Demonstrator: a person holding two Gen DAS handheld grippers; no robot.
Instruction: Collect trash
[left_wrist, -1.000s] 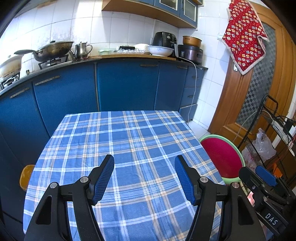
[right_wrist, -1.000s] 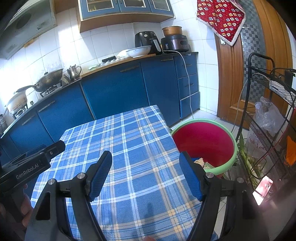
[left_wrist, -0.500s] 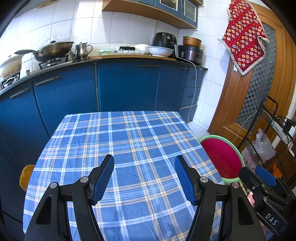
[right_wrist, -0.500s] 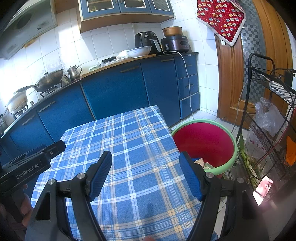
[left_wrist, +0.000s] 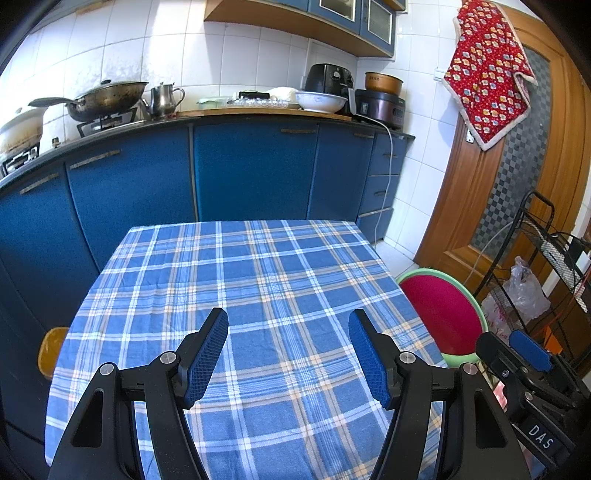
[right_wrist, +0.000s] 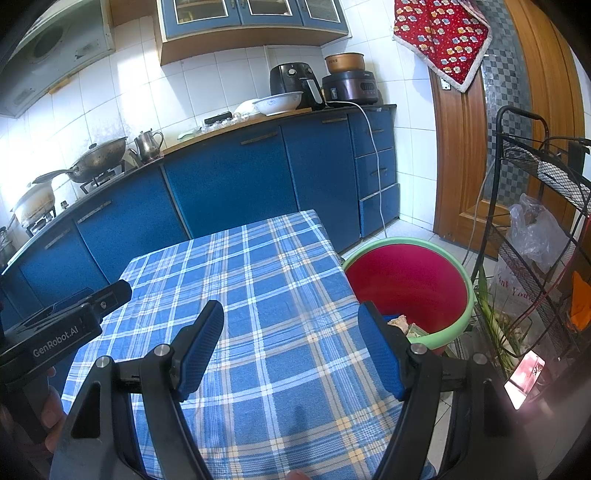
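A red bin with a green rim (right_wrist: 406, 280) stands on the floor right of the table; it also shows in the left wrist view (left_wrist: 439, 314). Some pale trash (right_wrist: 400, 325) lies inside it. The table carries a blue plaid cloth (left_wrist: 258, 280), also in the right wrist view (right_wrist: 258, 280), and I see no trash on it. My left gripper (left_wrist: 288, 332) is open and empty above the cloth. My right gripper (right_wrist: 290, 325) is open and empty above the table's right part, next to the bin.
Blue kitchen cabinets (left_wrist: 251, 170) with a wok, kettle, bowl and appliances line the far wall. A black wire rack (right_wrist: 535, 221) with plastic bags stands right of the bin. A wooden door (left_wrist: 517, 177) is at the right. An orange stool (left_wrist: 51, 350) sits left of the table.
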